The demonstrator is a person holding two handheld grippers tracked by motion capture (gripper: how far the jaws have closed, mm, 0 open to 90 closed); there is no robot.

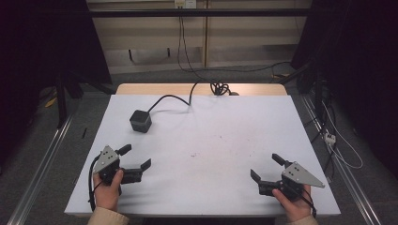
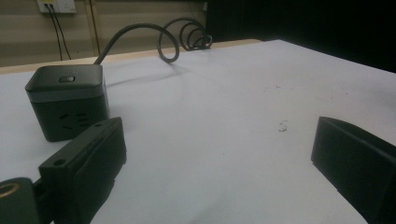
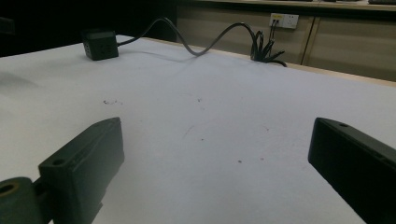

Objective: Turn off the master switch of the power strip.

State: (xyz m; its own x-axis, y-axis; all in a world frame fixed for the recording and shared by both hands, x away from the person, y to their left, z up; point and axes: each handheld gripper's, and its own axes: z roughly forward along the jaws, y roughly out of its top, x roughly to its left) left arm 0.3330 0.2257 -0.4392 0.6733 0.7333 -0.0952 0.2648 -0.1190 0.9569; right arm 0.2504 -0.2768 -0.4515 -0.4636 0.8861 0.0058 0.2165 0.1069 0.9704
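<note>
A dark cube-shaped power socket (image 1: 140, 120) sits on the white table (image 1: 216, 140) at the back left, its black cable (image 1: 176, 99) running to the far edge. Near the front left corner a hand holds my left gripper (image 1: 136, 156), open, with nothing between the jaws. The cube (image 2: 67, 105) stands close ahead of its left jaw in the left gripper view. My right gripper (image 1: 266, 168) is held at the front right, also open and holding nothing. From there the cube (image 3: 99, 44) looks small and far off to the left.
The cable coils (image 1: 218, 87) at the table's far edge and rises to a wall outlet (image 1: 184, 3). Metal rails (image 1: 44, 154) run along both sides of the table. More cables (image 1: 335, 140) lie on the floor at the right.
</note>
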